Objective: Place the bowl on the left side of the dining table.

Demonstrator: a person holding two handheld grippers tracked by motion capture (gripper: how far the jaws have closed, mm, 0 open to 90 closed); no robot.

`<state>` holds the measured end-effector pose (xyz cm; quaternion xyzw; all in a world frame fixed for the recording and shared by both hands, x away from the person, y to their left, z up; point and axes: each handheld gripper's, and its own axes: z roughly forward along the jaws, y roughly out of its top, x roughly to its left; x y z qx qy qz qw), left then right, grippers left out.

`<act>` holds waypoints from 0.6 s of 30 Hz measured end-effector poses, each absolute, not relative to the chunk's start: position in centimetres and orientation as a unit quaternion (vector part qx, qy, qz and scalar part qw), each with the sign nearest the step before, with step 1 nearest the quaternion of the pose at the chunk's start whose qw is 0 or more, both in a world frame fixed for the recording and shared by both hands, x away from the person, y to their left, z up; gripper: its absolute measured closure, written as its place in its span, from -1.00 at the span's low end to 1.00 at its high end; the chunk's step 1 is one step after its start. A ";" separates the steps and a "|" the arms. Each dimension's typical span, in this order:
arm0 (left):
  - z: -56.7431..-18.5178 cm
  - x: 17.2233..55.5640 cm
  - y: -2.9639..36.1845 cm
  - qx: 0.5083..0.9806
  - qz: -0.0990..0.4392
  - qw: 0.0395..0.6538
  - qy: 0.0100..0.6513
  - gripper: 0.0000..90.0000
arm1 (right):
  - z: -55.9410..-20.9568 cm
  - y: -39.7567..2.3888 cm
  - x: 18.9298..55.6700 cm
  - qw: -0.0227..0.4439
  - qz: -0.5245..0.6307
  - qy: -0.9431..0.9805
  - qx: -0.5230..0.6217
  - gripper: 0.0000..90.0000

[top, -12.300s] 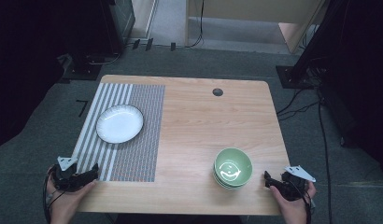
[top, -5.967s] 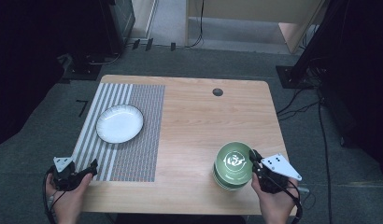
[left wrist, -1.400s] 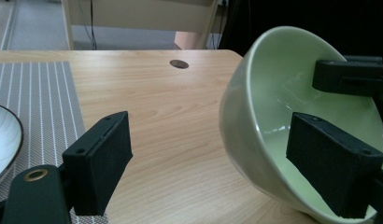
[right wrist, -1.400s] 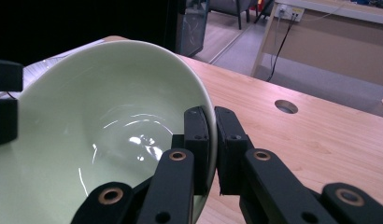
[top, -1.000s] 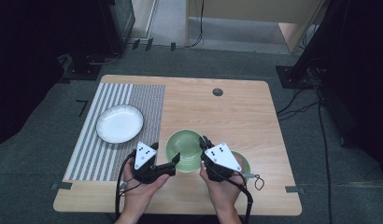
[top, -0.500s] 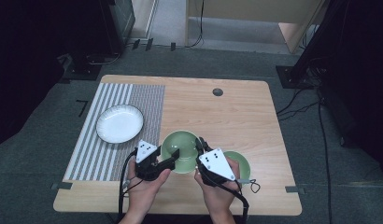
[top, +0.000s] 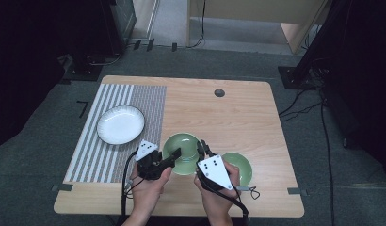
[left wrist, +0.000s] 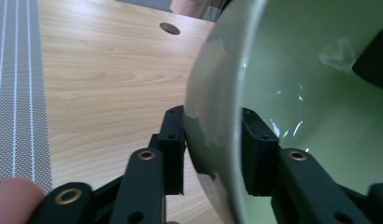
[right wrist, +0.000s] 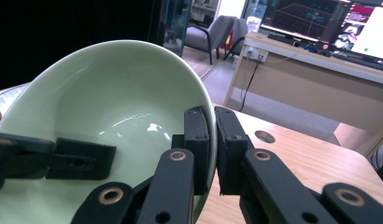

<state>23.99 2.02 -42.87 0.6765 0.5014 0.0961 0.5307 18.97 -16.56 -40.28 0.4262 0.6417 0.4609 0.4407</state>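
Note:
A pale green bowl (top: 181, 148) hangs tilted just above the wooden table, between my two grippers. My right gripper (top: 201, 147) is shut on its right rim; in the right gripper view the pads (right wrist: 212, 135) pinch the bowl's wall (right wrist: 110, 102). My left gripper (top: 174, 153) straddles the left rim. Its jaws have just been closing, and in the left gripper view (left wrist: 213, 140) one pad presses the outer wall and the other the inside of the bowl (left wrist: 311, 93). A second green bowl (top: 240, 167) sits on the table beside my right hand.
A white plate (top: 120, 125) rests on a striped grey mat (top: 111, 155) at the table's left. A small round hole (top: 219, 92) lies near the far edge. Cables trail from both grippers toward the near edge.
The left gripper's jaws have come together on the bowl's left rim. Both hands and the bowl have stayed almost where they were.

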 end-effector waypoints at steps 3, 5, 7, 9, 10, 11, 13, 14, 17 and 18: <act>-42.9 24.3 2.5 0.665 0.084 0.547 0.502 0.58 | -40.4 -16.5 18.8 0.446 0.462 0.635 0.429 0.92; -42.9 24.5 3.0 0.655 0.079 0.558 0.504 0.67 | -40.6 -16.3 18.6 0.451 0.463 0.631 0.429 0.92; -42.7 24.6 3.4 0.650 0.092 0.562 0.503 0.74 | -40.7 -16.2 18.4 0.453 0.466 0.630 0.426 0.92; -42.5 24.6 3.5 0.652 0.102 0.562 0.498 0.75 | -40.9 -15.9 18.2 0.456 0.466 0.627 0.427 0.93; -42.5 24.6 3.5 0.653 0.104 0.563 0.497 0.75 | -40.8 -15.9 18.2 0.455 0.468 0.626 0.428 0.93; -42.5 24.6 3.6 0.654 0.106 0.562 0.495 0.75 | -40.8 -15.9 18.2 0.453 0.470 0.624 0.429 0.92; -42.4 24.8 3.7 0.655 0.113 0.562 0.493 0.76 | -40.9 -15.8 18.3 0.447 0.473 0.623 0.434 0.92; -42.4 24.8 3.7 0.653 0.117 0.564 0.492 0.76 | -41.0 -15.8 18.3 0.444 0.476 0.622 0.434 0.91; -42.3 24.9 4.2 0.652 0.132 0.567 0.485 0.77 | -41.0 -15.8 18.3 0.436 0.483 0.625 0.431 0.83; -42.2 24.9 4.3 0.651 0.138 0.568 0.484 0.78 | -41.0 -15.8 18.3 0.433 0.485 0.626 0.430 0.75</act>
